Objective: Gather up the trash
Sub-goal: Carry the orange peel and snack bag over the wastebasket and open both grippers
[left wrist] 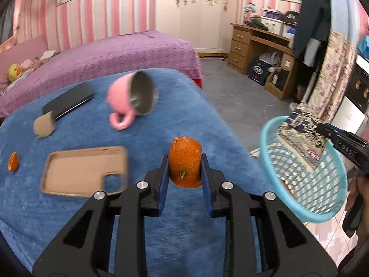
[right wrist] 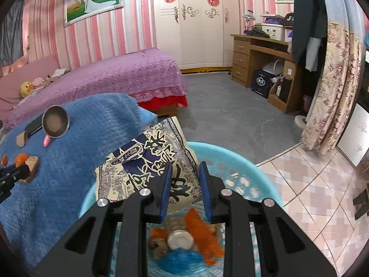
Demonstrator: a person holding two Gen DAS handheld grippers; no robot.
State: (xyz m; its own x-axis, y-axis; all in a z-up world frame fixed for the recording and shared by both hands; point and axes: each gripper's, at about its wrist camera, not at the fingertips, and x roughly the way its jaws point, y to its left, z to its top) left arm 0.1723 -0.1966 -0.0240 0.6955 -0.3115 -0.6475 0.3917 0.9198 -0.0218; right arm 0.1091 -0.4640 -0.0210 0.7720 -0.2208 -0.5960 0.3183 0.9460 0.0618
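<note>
My left gripper is shut on a curled piece of orange peel, held above the blue blanket. A small peel scrap, a torn cardboard bit and a phone-case-shaped cardboard lie on the blanket. My right gripper is shut on the rim of a teal basket, which hangs off the blanket's right edge. In the basket are a patterned snack bag, orange peels, a white cap and a blue wrapper.
A pink cup lies on its side beside a black phone. Behind is a purple bed. A wooden desk, hanging clothes and a floral curtain stand to the right, past grey floor.
</note>
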